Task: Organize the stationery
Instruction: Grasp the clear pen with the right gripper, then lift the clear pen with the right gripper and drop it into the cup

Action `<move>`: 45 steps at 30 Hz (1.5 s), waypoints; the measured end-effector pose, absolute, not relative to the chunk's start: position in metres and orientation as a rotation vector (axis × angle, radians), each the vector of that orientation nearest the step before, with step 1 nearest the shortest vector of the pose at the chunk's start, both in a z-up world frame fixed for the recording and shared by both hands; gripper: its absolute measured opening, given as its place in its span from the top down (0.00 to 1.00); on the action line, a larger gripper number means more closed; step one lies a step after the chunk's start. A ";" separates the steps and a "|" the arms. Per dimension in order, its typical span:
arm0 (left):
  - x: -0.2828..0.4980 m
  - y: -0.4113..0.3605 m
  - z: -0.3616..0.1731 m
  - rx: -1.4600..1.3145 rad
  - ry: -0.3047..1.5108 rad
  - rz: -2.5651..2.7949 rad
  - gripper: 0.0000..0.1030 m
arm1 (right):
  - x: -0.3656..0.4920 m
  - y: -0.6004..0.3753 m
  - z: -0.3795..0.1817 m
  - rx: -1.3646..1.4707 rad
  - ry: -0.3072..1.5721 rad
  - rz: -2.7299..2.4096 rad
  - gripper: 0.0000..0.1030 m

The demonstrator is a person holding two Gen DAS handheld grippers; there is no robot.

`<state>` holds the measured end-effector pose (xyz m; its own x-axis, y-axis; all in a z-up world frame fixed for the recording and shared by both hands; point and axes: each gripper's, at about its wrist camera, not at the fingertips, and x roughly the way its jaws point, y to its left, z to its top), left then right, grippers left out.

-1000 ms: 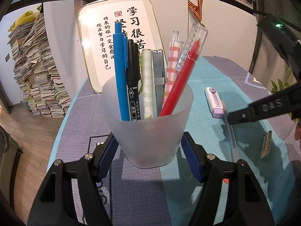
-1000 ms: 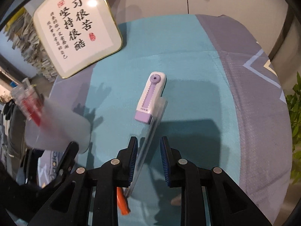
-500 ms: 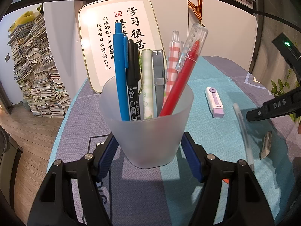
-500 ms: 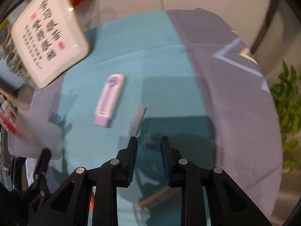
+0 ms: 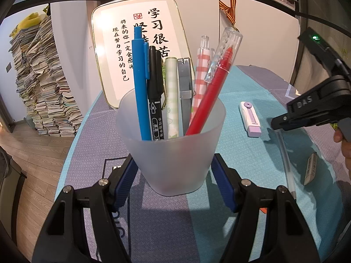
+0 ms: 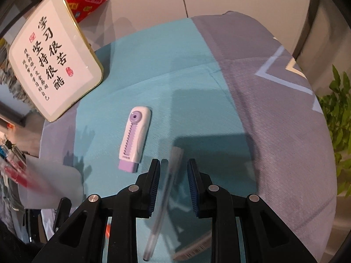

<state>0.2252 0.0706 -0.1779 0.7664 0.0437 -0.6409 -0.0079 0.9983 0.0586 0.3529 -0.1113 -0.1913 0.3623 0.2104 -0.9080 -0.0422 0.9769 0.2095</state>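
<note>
Left gripper (image 5: 173,175) is closed on the frosted cup (image 5: 172,151), one blue pad on each side of its lower wall, and the cup stands upright on the bench (image 5: 153,230) near its front edge. Inside the cup stand a blue pen (image 5: 140,83), a black marker (image 5: 154,92), a pale green pen (image 5: 172,96), a grey clip (image 5: 184,87), a red-checked pen (image 5: 200,76) and a red pen (image 5: 210,92) that leans toward the right with a clear cap on its upper end.

Right gripper (image 6: 174,186) hangs over the teal strip of the bench cloth, tilted downward, with its jaws apart and pressing on nothing. A clear pen (image 6: 163,199) lies flat on the bench directly under the gap between the two fingers, running lengthwise along them; its capped end pokes out just past the fingertips and its tip points back toward the near edge. In the left wrist view the same clear pen (image 5: 287,160) lies right of the cup, below the right gripper's black fingers (image 5: 307,114).

A purple and white eraser (image 6: 135,138) lies just beside the left finger of the right gripper, farther toward the back edge. A small barcoded eraser (image 5: 310,168) lies to the right of the clear pen. A framed calligraphy sign (image 5: 138,50) leans at the back edge behind the cup.
</note>
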 end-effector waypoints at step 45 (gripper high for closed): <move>0.225 0.071 -0.178 0.055 0.698 0.029 0.34 | 0.236 -0.011 -0.008 -0.024 0.559 0.672 0.87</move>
